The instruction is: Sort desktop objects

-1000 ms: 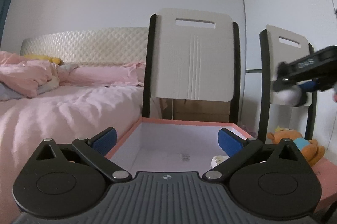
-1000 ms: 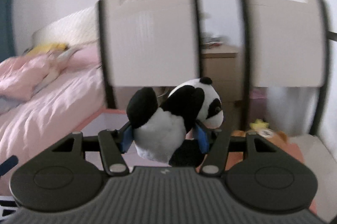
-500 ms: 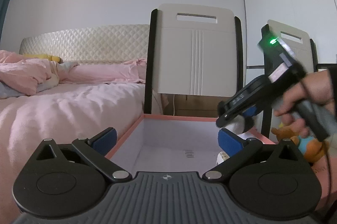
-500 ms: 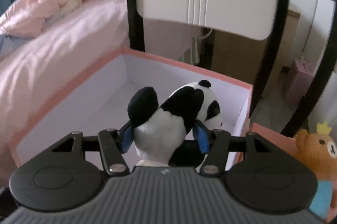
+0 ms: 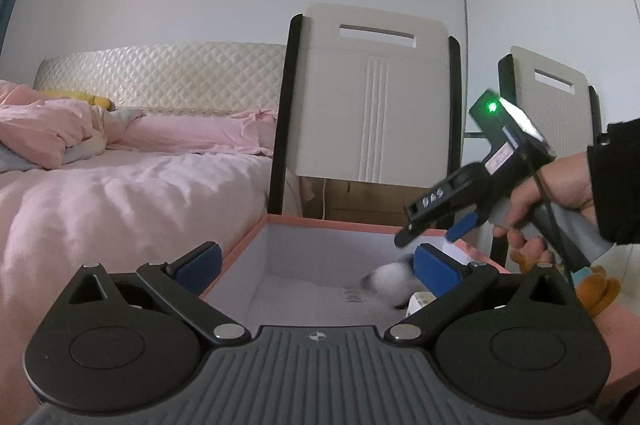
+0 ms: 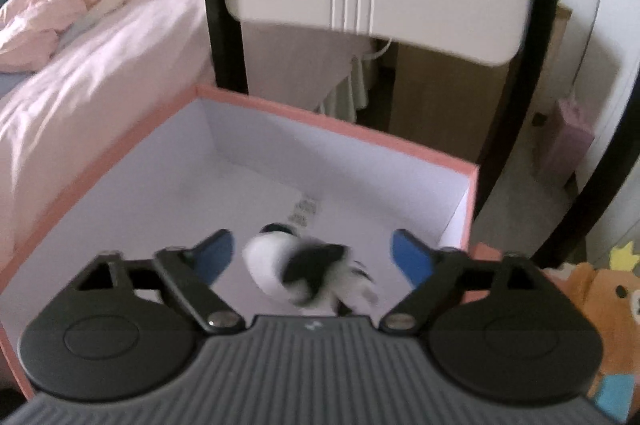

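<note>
— Looking at the right gripper (image 6: 310, 257) first: what are its jaws doing?

— They are opening, spread wide above the pink-rimmed cardboard box with white inner walls (image 6: 328, 121). The black-and-white plush panda (image 6: 304, 275) shows between the blue pads, blurred, and neither pad presses on it.

— So where is the panda, exactly?

— Inside the box, toward its right wall and near edge. In the left wrist view the panda (image 5: 390, 277) appears low in the box as a smeared white shape, below the right gripper (image 5: 430, 235), which a hand (image 5: 552, 197) in a dark sleeve points downward over the box's right edge. Whether it touches the floor, I cannot tell.

— And the left gripper (image 5: 316, 265)?

— Wide apart, nothing between its blue pads, held level at the near edge of the box.

— Anything else nearby?

— An orange plush bear (image 6: 604, 305) lies outside the box's right wall, and a white chair with a black frame (image 5: 374, 113) stands behind the far edge, beside a bed with pink bedding (image 5: 120, 193).
</note>
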{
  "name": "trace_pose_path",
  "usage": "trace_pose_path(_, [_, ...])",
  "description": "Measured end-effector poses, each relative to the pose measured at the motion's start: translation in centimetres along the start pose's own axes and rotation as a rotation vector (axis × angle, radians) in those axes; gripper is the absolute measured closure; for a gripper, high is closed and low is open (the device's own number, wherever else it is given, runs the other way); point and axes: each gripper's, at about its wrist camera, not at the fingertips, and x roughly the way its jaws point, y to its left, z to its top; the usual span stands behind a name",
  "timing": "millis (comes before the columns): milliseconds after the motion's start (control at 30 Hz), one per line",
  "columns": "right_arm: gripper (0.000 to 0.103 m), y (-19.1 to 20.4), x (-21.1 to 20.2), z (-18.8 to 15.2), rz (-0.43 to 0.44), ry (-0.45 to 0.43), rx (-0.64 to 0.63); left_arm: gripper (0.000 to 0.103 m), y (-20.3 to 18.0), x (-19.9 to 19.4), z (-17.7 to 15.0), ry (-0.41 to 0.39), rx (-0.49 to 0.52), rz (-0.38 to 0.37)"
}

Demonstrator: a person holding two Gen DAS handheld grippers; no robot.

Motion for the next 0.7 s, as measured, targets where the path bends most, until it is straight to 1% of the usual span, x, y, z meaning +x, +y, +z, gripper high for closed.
trace_pose_path(133, [0.008, 0.5, -3.6, -1.2, 0.018, -0.054, 0.027, 0.000, 0.0, 0.1, 0.0, 0.007, 0.005, 0.013])
trace_pose_path(300, [0.003, 1.2, -9.0, -3.4, -0.004, -0.154, 0.061, 0.000, -0.3, -0.4, 0.0, -0.002, 0.010, 0.008])
trace_pose_path(367, [0.000, 1.4, -11.1, -4.7, -0.019, -0.198, 0.078, 0.000, -0.4, -0.6, 0.0, -0.003, 0.008, -0.001])
trace_pose_path(500, [0.000, 1.4, -14.9, -8.0, -0.044, -0.266, 0.123, 0.000, -0.9, -0.7, 0.0, -0.006, 0.010, -0.022])
trace_pose_path(700, [0.000, 1.7, -18.4, -13.4, -0.105, -0.345, 0.169, 0.000, -1.0, -0.9, 0.1, -0.009, -0.004, -0.028])
